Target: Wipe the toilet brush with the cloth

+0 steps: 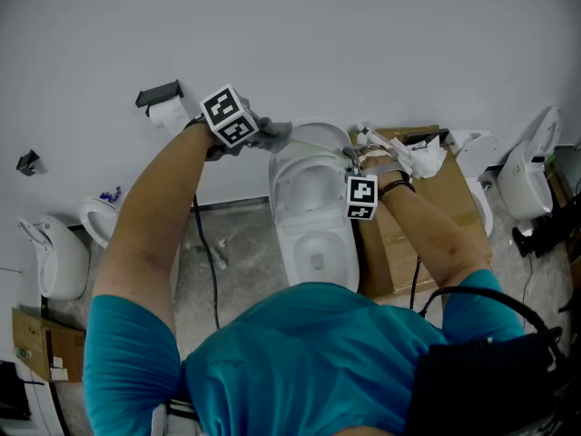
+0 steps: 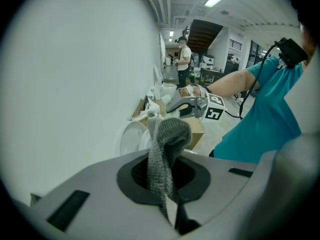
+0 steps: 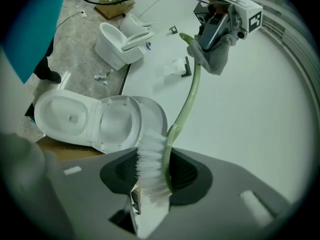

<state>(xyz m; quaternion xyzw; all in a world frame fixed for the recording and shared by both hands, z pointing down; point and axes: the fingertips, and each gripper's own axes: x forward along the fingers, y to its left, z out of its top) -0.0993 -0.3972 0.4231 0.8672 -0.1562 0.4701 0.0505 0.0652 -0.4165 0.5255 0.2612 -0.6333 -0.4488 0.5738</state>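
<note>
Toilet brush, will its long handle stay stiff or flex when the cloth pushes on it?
Probably flexes: the toilet brush handle is long, thin and curved. The right gripper clamps only the bristle head, so the far end may wobble under the cloth.

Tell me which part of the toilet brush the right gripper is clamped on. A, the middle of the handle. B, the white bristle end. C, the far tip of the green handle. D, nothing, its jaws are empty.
B: in the right gripper view the right gripper clamps the toilet brush by its white bristles, while the green handle curves away to the cloth in the left gripper.
</note>
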